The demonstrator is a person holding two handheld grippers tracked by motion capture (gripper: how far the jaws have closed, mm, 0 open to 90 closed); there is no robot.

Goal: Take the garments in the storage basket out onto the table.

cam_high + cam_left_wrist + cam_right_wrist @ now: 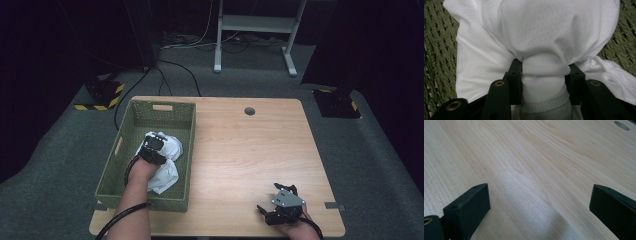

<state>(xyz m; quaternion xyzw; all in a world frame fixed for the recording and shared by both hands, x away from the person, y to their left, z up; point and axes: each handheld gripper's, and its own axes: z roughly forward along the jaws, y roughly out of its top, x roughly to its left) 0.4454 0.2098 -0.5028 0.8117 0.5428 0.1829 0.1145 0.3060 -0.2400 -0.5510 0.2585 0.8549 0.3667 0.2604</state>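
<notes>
A crumpled white cloth (167,162) lies inside the green woven basket (114,157) at the table's left. My left gripper (153,143) is down in the basket, and in the left gripper view its two black jaws pinch a bunched fold of the white cloth (544,50) between them, the fabric bulging above the pads. My right gripper (280,197) rests near the table's front right edge. In the right gripper view it (539,200) stands wide open over bare wood with nothing between its fingers (466,207).
The wooden table (245,150) has a round cable hole (249,111) at its far middle. The basket's woven floor (436,50) shows around the cloth. Beyond the table are a white desk frame (255,30), cables and dark floor.
</notes>
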